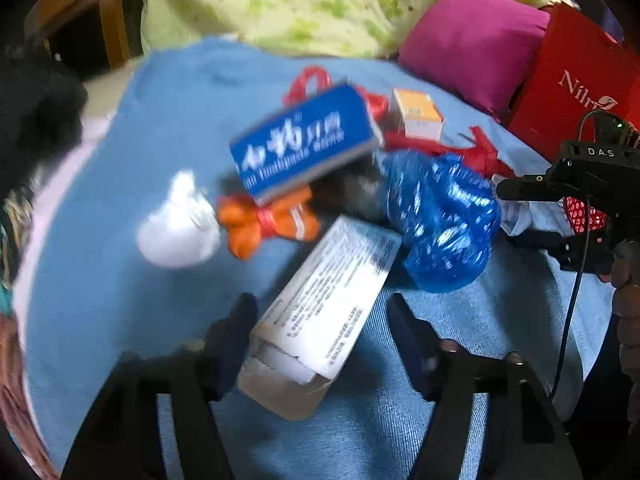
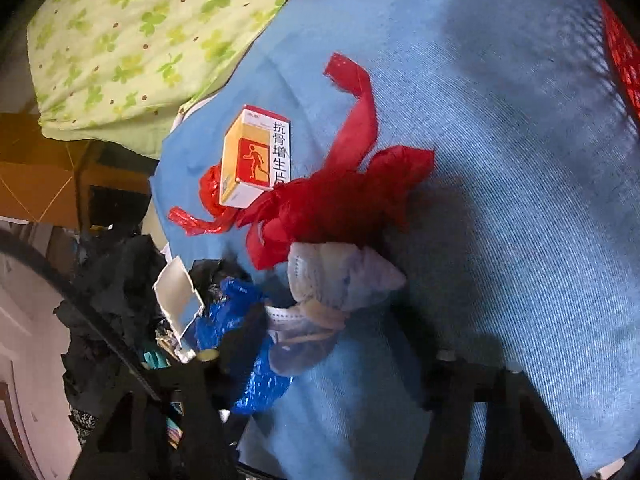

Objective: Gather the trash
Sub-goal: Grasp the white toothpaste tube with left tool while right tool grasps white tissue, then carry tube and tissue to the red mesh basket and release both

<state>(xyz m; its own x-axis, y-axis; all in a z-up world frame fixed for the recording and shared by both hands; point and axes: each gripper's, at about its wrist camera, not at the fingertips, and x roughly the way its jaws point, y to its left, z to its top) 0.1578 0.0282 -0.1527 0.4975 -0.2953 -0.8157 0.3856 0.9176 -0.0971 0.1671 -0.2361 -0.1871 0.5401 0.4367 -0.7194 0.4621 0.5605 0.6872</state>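
Note:
Trash lies on a blue cloth [image 1: 160,120]. In the left wrist view my left gripper [image 1: 322,330] is open, its jaws on either side of a long white carton [image 1: 328,304]; the left finger touches it. Beyond lie a blue toothpaste box [image 1: 304,140], an orange wrapper [image 1: 264,220], a white wad [image 1: 180,224], a blue plastic bag [image 1: 444,216] and a yellow medicine box [image 1: 420,114]. My right gripper [image 1: 532,216] shows at the right edge. In the right wrist view it [image 2: 332,336] is open around a crumpled face mask [image 2: 332,284], next to a red plastic bag [image 2: 336,204].
A green patterned pillow [image 1: 300,0], a magenta cushion [image 1: 472,40] and a red paper bag [image 1: 580,80] stand at the back. Dark clothing [image 2: 112,300] is piled at the cloth's left edge. A red mesh basket [image 2: 624,60] sits at the right.

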